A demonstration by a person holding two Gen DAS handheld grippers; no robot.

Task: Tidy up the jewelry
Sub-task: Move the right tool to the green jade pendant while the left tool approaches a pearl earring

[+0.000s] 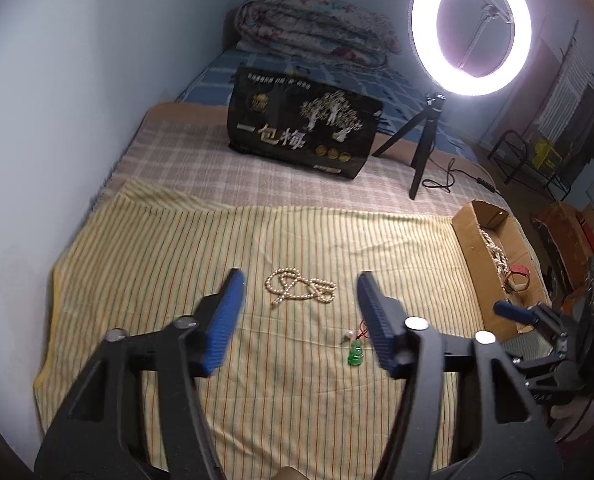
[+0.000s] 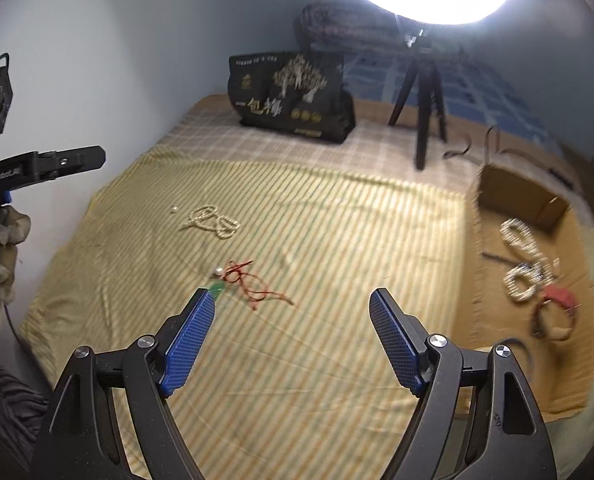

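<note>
Striped yellow cloth point(image 1: 177, 248) covers the bed under both your grippers. Your left gripper point(image 1: 299, 280) hangs with jaws apart, nothing between them, above the pearl necklace point(image 1: 301, 290) mid-cloth. Your right gripper point(image 2: 293, 300) gapes wide, empty, beside the red cord point(image 2: 253, 282) with its green pendant point(image 1: 354, 354). More beads lie in the cardboard box point(image 1: 473, 248) at the cloth's right edge.

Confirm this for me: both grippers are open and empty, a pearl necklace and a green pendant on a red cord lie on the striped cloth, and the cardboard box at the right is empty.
The box is not empty. The left wrist view shows the cardboard box holding beaded pieces and a red bracelet. The rest holds: left gripper and right gripper are open and empty, and the pearl necklace and green pendant lie on the striped cloth.
</note>
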